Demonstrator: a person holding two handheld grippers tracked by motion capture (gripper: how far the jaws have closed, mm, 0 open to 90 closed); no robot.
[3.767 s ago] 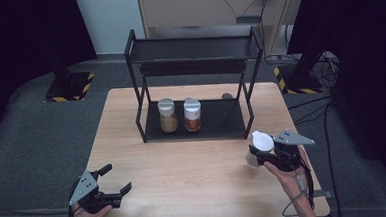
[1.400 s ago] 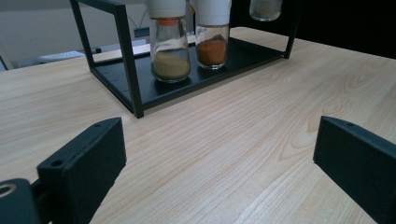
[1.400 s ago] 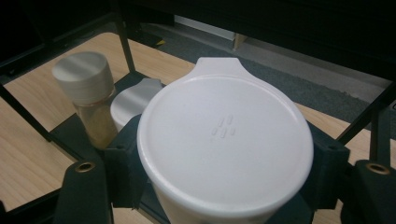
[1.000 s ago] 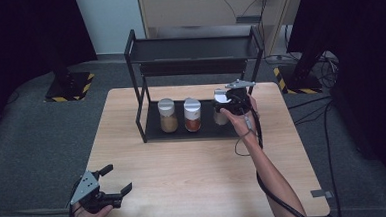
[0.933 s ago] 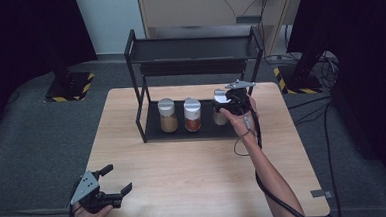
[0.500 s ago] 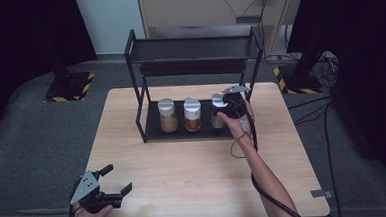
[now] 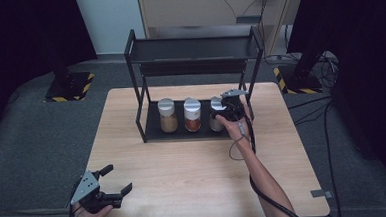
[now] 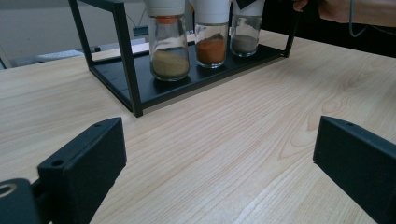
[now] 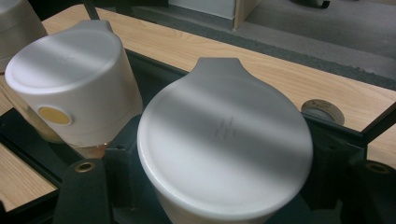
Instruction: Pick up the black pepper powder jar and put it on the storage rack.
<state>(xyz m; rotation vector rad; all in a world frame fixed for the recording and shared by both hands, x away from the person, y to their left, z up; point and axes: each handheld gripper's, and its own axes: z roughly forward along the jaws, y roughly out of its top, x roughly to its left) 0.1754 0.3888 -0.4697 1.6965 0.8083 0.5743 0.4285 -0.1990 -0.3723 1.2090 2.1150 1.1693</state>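
Observation:
A black two-tier rack point(image 7: 193, 48) stands at the back of the wooden table. On its lower shelf stand a jar of tan powder point(image 7: 167, 116) and a jar of orange powder point(image 7: 192, 115), both white-capped. To their right my right gripper point(image 7: 226, 112) is shut on a third jar point(image 7: 215, 115) holding grey powder point(image 8: 244, 42), upright, with its base down at the shelf. From the right gripper view, its white cap point(image 9: 224, 140) sits between my jaws, the orange jar's cap point(image 9: 74, 93) beside it. My left gripper point(image 7: 118, 178) rests open at the table's front left, nothing between its jaws.
A small roll of tape point(image 9: 322, 109) lies on the table just behind the rack. The rack's black posts point(image 8: 128, 56) frame the shelf on each side. Bare wood point(image 7: 184, 169) stretches between the rack and the front edge.
My right gripper carried the grey jar from the table's front right up to the rack, then lowered it onto the lower shelf beside the orange jar. The left gripper stayed put.

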